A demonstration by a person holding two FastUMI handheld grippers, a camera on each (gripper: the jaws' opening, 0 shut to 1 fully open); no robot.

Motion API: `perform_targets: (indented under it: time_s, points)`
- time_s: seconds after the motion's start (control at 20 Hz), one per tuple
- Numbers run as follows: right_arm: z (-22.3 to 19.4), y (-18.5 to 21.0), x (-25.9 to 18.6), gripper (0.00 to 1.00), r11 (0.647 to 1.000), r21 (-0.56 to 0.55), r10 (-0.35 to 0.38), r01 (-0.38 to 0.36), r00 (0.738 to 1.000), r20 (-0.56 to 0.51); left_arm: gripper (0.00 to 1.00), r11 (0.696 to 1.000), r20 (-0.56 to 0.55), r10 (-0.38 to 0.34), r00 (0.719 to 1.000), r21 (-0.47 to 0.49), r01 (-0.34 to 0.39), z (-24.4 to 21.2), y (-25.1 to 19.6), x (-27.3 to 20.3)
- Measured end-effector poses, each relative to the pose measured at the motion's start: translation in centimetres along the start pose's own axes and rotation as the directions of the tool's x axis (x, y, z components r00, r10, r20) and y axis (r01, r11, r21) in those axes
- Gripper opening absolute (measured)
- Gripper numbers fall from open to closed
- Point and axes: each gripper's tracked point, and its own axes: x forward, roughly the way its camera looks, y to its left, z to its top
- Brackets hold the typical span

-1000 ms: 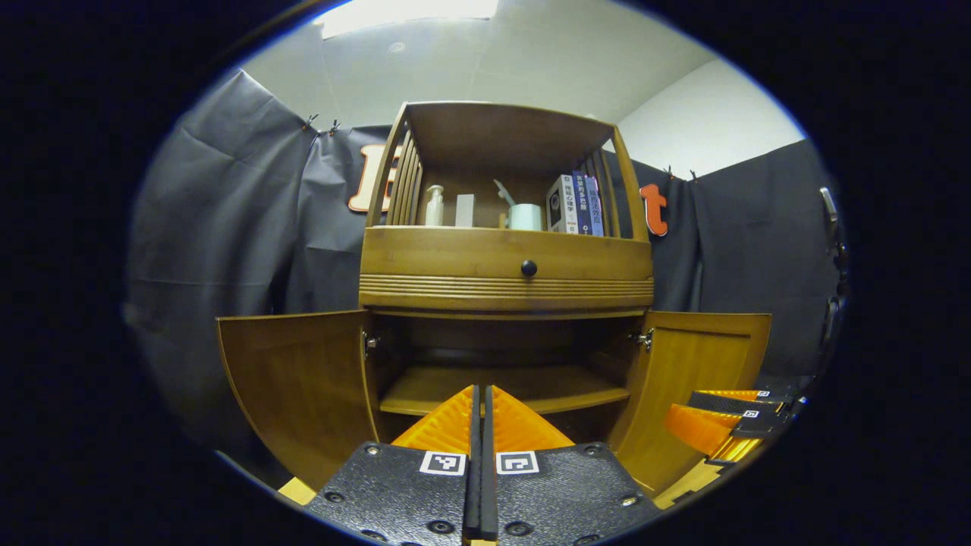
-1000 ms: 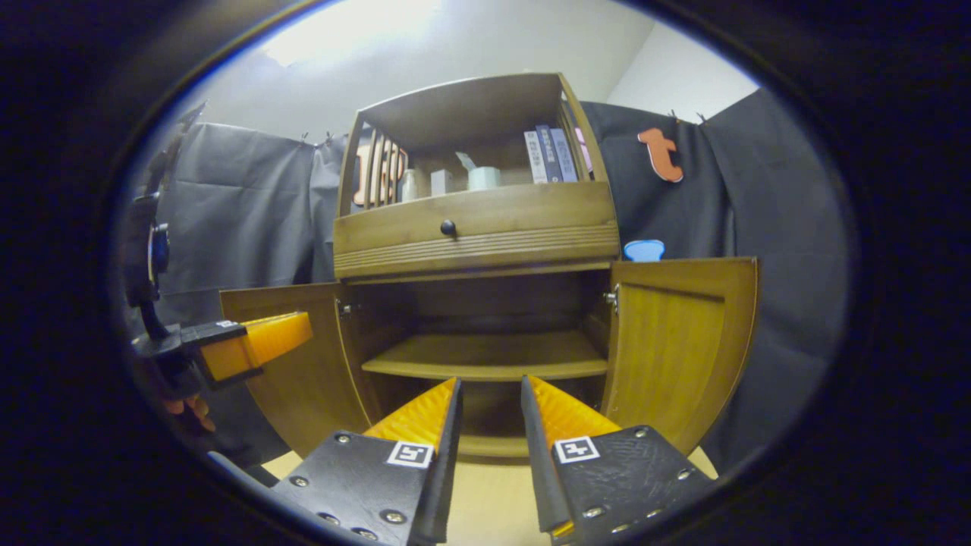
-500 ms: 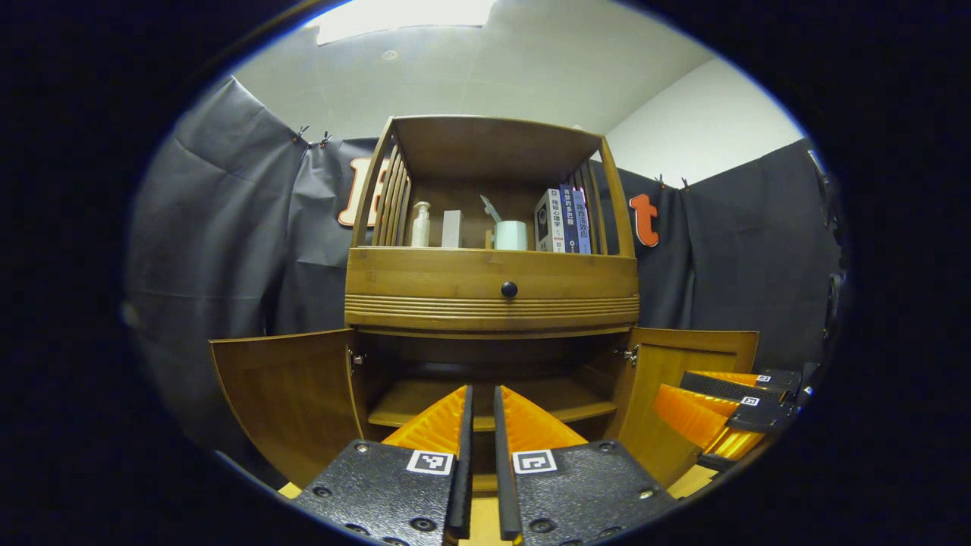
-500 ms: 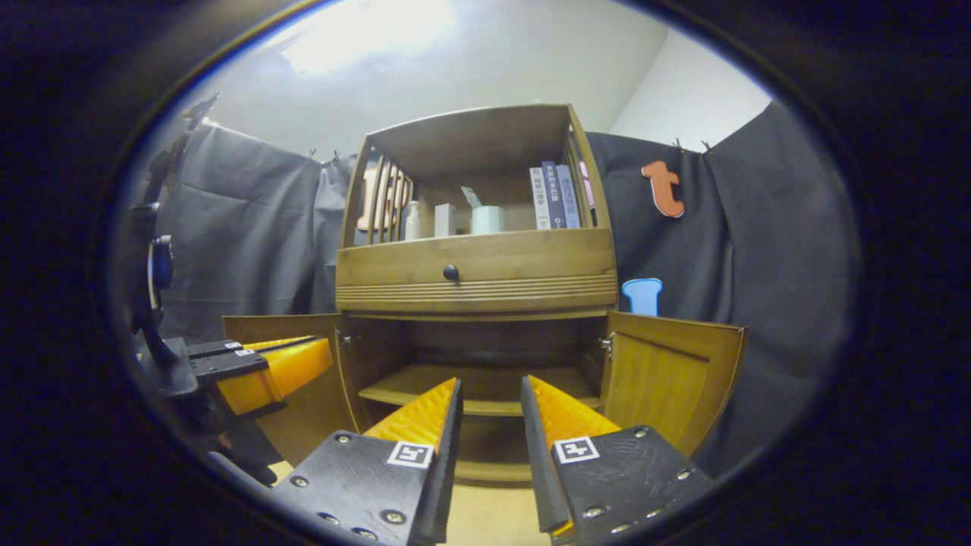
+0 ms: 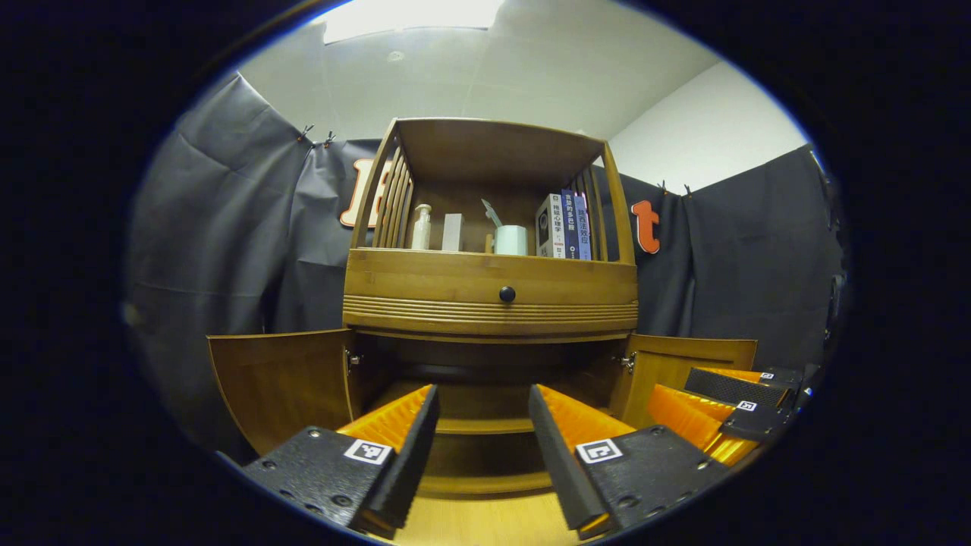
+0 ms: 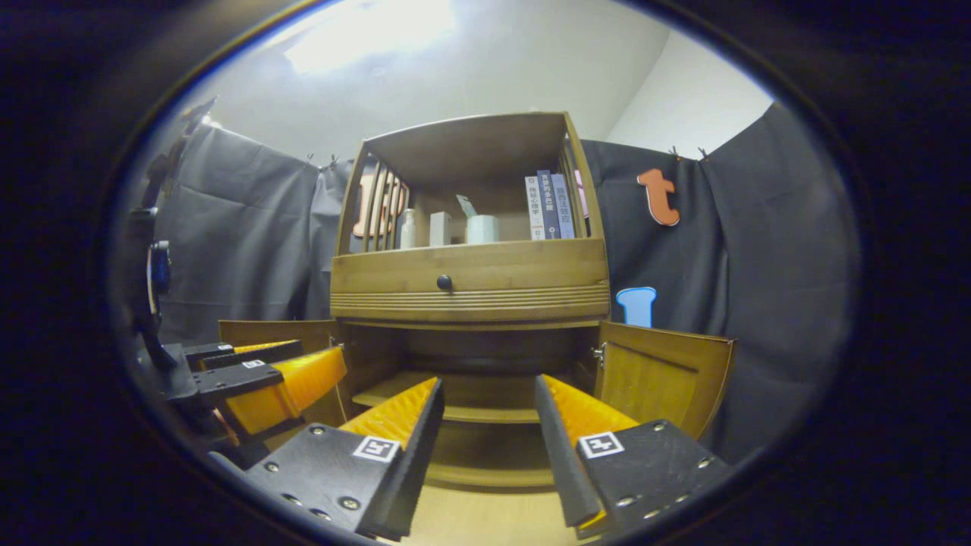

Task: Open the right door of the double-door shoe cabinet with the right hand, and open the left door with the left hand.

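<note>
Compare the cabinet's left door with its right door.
The left door hangs on hinges at the cabinet's left side and swings out leftward; the right door hangs at the right and swings rightward. In the left gripper view, the right gripper overlaps the right door; the left door shows unobstructed. Both stand open, wooden.

The shoe cabinet [image 5: 489, 292] stands against the booth's cloth wall. Its left door [image 5: 282, 383] swings out to the left and its right door [image 5: 686, 364] swings out to the right, both apart from the frame. Between them, inside, a shelf [image 5: 474, 425] runs across the lower compartment. Above the doors sits a drawer [image 5: 489, 280] with a knob [image 5: 507, 293] at its middle. On top of the drawer, in the upper compartment, stand a bottle [image 5: 420, 227] at the left, a box [image 5: 452, 232] beside it, a cup [image 5: 510, 240] near the middle and books [image 5: 563, 225] at the right. The left tool [image 5: 480, 402] is in front of the shelf, with the right tool [image 5: 702, 394] to its right, before the right door.
</note>
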Motion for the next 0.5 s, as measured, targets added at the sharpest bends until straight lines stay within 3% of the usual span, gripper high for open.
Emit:
perform_targets:
  time_s: [0.05,0.15,0.35,0.4,0.45,0.5]
  points:
    - [-0.04,-0.19,-0.04,0.69,1.000,0.002,-0.004,0.004,1.000,-0.001,0.84,1.000,-0.004,0.006,1.000,-0.002,-0.006,-0.11,0.11,-0.02]
    - [-0.03,-0.29,0.02,0.74,1.000,0.004,-0.008,0.008,1.000,0.001,0.90,1.000,0.000,0.008,1.000,-0.013,-0.008,-0.13,0.25,-0.21]
    - [-0.04,-0.27,0.09,0.74,1.000,0.001,-0.008,0.008,1.000,0.003,0.89,1.000,0.008,0.017,1.000,-0.023,-0.017,-0.01,0.62,-0.27]
    - [-0.07,-0.13,0.14,0.69,1.000,0.003,-0.004,0.004,1.000,0.001,0.94,0.999,0.016,0.022,1.000,-0.024,-0.022,0.18,0.84,-0.30]
    - [-0.19,-0.05,0.19,0.69,1.000,0.007,-0.001,0.001,1.000,-0.001,0.89,0.999,0.024,0.022,0.999,-0.026,-0.022,0.37,0.94,-0.33]
    - [-0.24,-0.16,0.20,0.69,1.000,0.011,-0.005,0.005,1.000,-0.003,0.94,0.999,0.030,0.024,0.999,-0.024,-0.023,0.45,1.08,-0.40]
